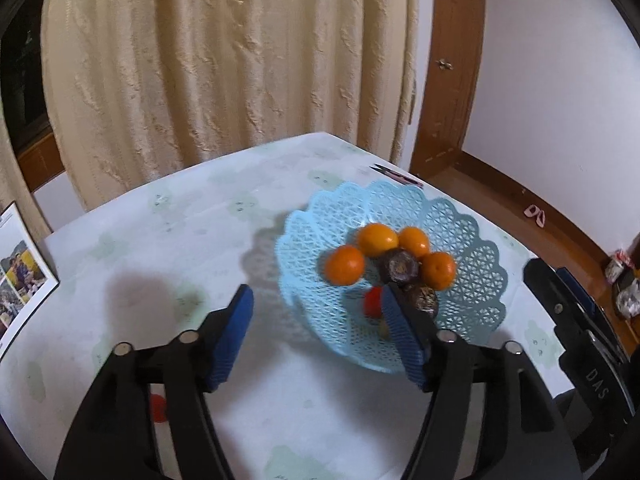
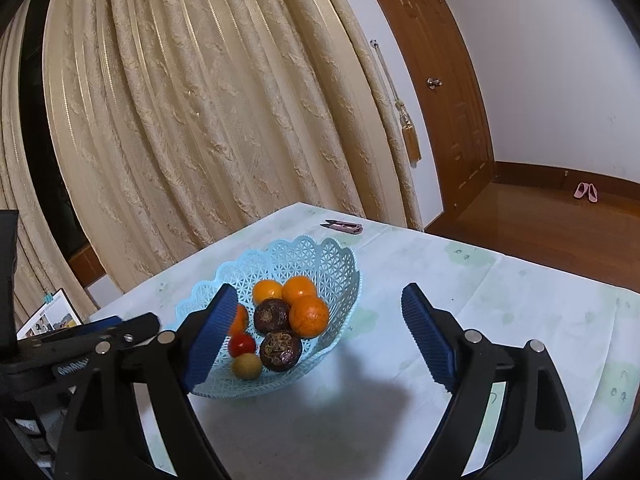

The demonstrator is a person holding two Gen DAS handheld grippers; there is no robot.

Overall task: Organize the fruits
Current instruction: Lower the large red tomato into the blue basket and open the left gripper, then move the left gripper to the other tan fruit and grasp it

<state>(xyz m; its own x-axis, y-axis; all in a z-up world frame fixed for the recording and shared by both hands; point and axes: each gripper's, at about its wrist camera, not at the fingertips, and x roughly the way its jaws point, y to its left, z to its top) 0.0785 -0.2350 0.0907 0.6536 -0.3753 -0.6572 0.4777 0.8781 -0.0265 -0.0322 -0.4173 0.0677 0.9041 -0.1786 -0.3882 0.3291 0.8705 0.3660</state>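
Observation:
A light blue lattice basket (image 1: 468, 256) (image 2: 328, 264) stands on the table. It holds several oranges (image 1: 345, 265) (image 2: 309, 316), two dark purple mangosteens (image 1: 399, 266) (image 2: 272, 315), a small red fruit (image 1: 372, 301) (image 2: 241, 344) and a small yellow-green fruit (image 2: 247, 366). My left gripper (image 1: 316, 310) is open and empty, above the basket's left rim. My right gripper (image 2: 318, 312) is open and empty, just right of the basket. Another small red fruit (image 1: 158, 408) lies on the table under my left gripper.
The table has a pale patterned cloth (image 1: 180, 240) (image 2: 500, 300). A photo sheet (image 1: 18, 276) (image 2: 52, 316) lies at its left edge. A pink nail clipper (image 1: 398, 176) (image 2: 346, 226) lies at the far edge. Curtains hang behind.

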